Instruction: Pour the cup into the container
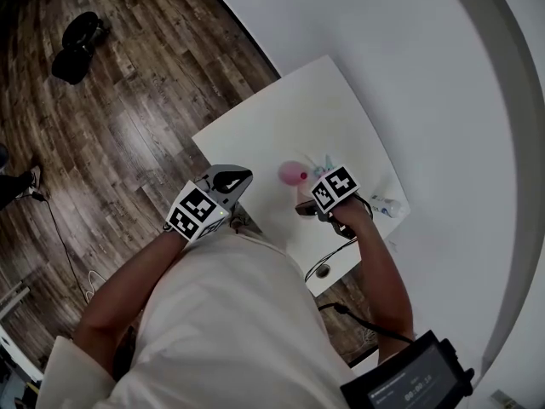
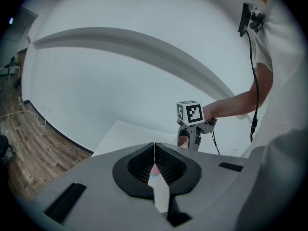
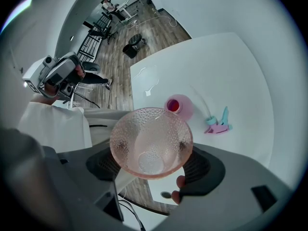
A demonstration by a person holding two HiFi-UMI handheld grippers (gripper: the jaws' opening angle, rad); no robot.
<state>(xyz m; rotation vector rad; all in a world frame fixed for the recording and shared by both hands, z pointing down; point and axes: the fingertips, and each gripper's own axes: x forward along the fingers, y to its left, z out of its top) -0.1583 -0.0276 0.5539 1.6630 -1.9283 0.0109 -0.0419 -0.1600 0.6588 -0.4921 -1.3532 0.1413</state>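
A clear pink dimpled cup [image 3: 150, 141] sits between the jaws of my right gripper [image 3: 153, 163], which is shut on it. The cup's mouth faces the camera and it looks empty. Past it, a pink container [image 3: 179, 106] holding red liquid stands on the white table [image 3: 226, 71]. In the head view the right gripper [image 1: 311, 204] hangs just right of the container [image 1: 294, 175]. My left gripper [image 1: 238, 180] stays at the table's left edge, shut with nothing in it. The left gripper view has its closed jaws [image 2: 154, 150] aimed toward the right gripper [image 2: 190, 131].
A small teal and pink object [image 3: 219, 124] lies right of the container. Another small pale item [image 1: 385, 205] rests near the table's right edge. A black bag [image 1: 78, 37] sits on the wood floor. A white wall borders the table [image 1: 289, 118] at the far side.
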